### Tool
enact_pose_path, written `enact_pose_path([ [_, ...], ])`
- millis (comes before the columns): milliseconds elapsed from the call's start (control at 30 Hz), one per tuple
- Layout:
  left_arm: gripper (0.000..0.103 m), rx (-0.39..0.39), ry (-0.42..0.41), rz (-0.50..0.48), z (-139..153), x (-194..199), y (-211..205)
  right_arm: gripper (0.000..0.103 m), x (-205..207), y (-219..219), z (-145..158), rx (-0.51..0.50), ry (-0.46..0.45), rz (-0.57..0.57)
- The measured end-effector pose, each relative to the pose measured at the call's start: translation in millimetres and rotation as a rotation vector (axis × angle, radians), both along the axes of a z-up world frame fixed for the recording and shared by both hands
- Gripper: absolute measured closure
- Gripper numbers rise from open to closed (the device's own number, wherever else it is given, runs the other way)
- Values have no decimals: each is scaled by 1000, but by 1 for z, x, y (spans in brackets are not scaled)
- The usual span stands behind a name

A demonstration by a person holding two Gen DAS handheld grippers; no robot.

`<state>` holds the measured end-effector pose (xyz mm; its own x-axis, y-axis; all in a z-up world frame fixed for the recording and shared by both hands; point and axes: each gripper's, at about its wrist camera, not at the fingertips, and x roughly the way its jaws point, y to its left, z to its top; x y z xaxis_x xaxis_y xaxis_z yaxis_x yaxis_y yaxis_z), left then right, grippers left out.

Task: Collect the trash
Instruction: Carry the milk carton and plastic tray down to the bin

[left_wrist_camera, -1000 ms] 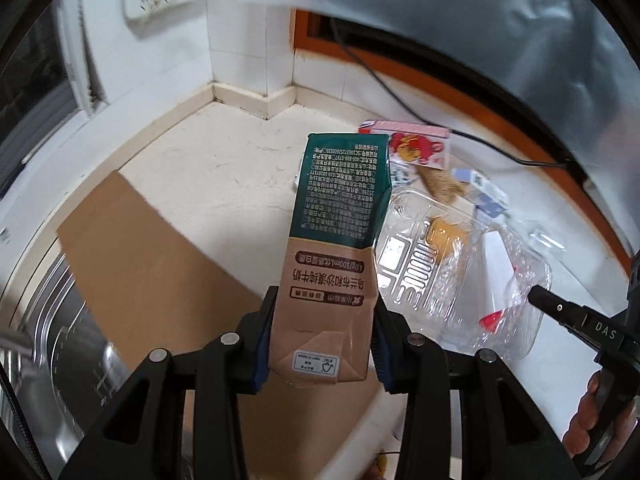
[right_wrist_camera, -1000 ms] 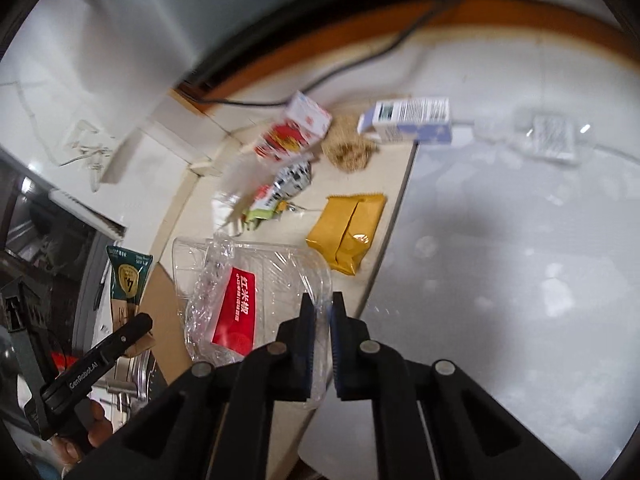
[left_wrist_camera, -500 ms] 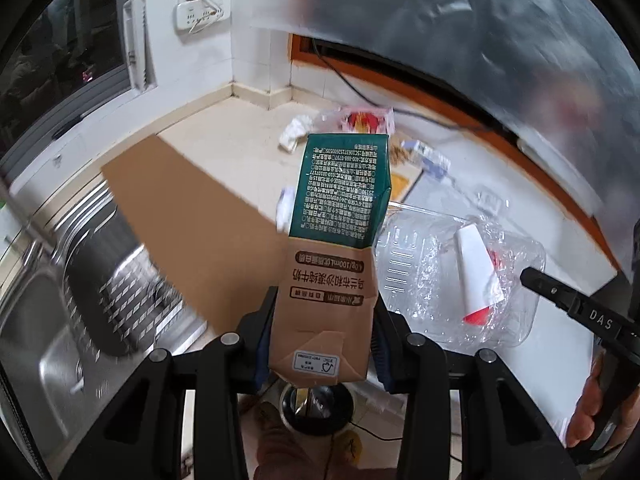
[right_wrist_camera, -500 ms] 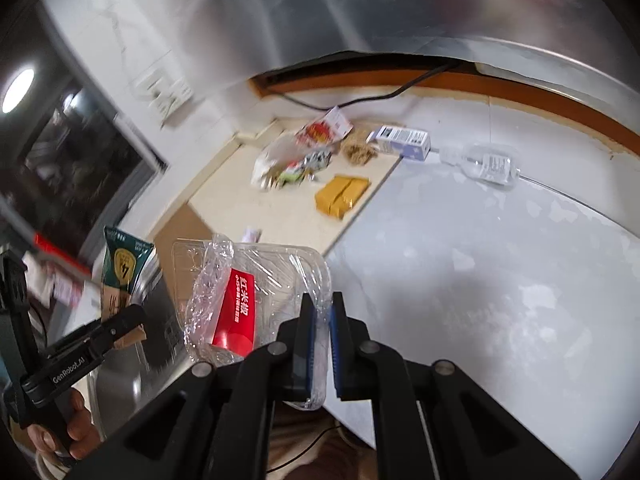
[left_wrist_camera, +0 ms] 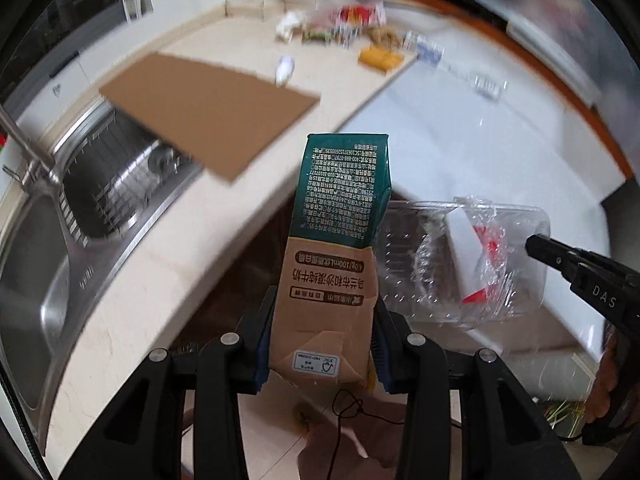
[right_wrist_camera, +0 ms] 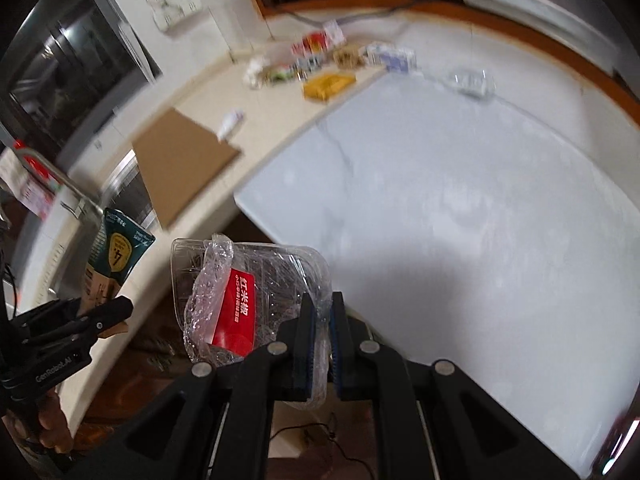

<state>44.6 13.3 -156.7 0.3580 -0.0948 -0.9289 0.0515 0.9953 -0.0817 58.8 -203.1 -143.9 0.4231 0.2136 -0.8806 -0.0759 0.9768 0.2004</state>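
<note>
Both hands are pulling back from the counter (left_wrist_camera: 168, 264). The left gripper (left_wrist_camera: 322, 344) is still squeezing the green and brown milk carton (left_wrist_camera: 336, 248), now out past the counter's edge over the floor. The right gripper (right_wrist_camera: 320, 344) is still pinching the clear plastic tray (right_wrist_camera: 256, 300) beside it. The other trash (left_wrist_camera: 360, 28) is now far back near the wall, and the sink (left_wrist_camera: 100, 184) is showing.

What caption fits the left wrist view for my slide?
Left gripper clamps a green-and-tan milk carton off the counter's edge, beside the clear plastic tray held by the right gripper.
</note>
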Motion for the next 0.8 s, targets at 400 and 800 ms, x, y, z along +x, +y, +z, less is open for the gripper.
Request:
enact_pose_path([
  [400,64,-1,114,-71,-164,-23,-3,96,-50,45,-144,-286,25,-94],
  [800,63,-1,171,-90,-346,9,-13,96,-25,54,-350,-421,95,-158],
])
